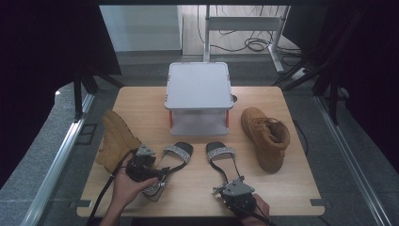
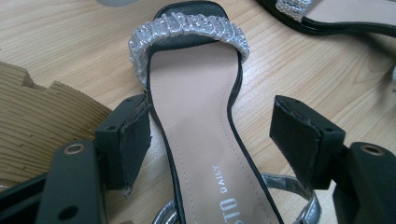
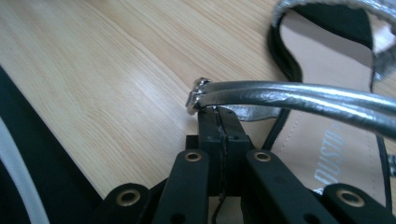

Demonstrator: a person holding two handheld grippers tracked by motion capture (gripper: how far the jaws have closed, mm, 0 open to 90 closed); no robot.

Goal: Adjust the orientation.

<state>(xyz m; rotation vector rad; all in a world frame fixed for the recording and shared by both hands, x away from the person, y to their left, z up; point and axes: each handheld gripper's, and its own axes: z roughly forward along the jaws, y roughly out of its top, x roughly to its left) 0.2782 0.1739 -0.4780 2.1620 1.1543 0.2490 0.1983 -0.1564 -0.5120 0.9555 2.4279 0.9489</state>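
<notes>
Two pairs of footwear lie on the wooden bench (image 1: 197, 188), noted left to right. Far left: tan boot (image 1: 115, 139) on its side, ribbed sole showing beside the left jaw in the left gripper view. Just right of it, the left hand (image 1: 124, 188) holds the left hand-held gripper (image 2: 210, 135) over the left sandal (image 2: 196, 116). Jaws stand apart, one on each side of the insole; the left pad sits right at the sandal's edge, the right pad is clear of it. No grip. Sandal has a black sole, beige insole, a sparkly toe band and a silver ankle strap near the heel.

Centre back: white lidded storage box (image 1: 198, 96) with red latches, behind both sandals.

Centre right: right sandal (image 1: 221, 157), toe pointing toward the box, parallel to the left one and apart from it. Right hand-held gripper (image 3: 219, 119) is at its heel end, near the bench's front edge. Jaws are closed, pads pressed together; the silver ankle strap (image 3: 299, 98) passes across the tips, its buckle end at the jaw tips, and appears pinched there.

Far right: second tan boot (image 1: 267, 136), upright, laces up, well apart from the right sandal.
</notes>
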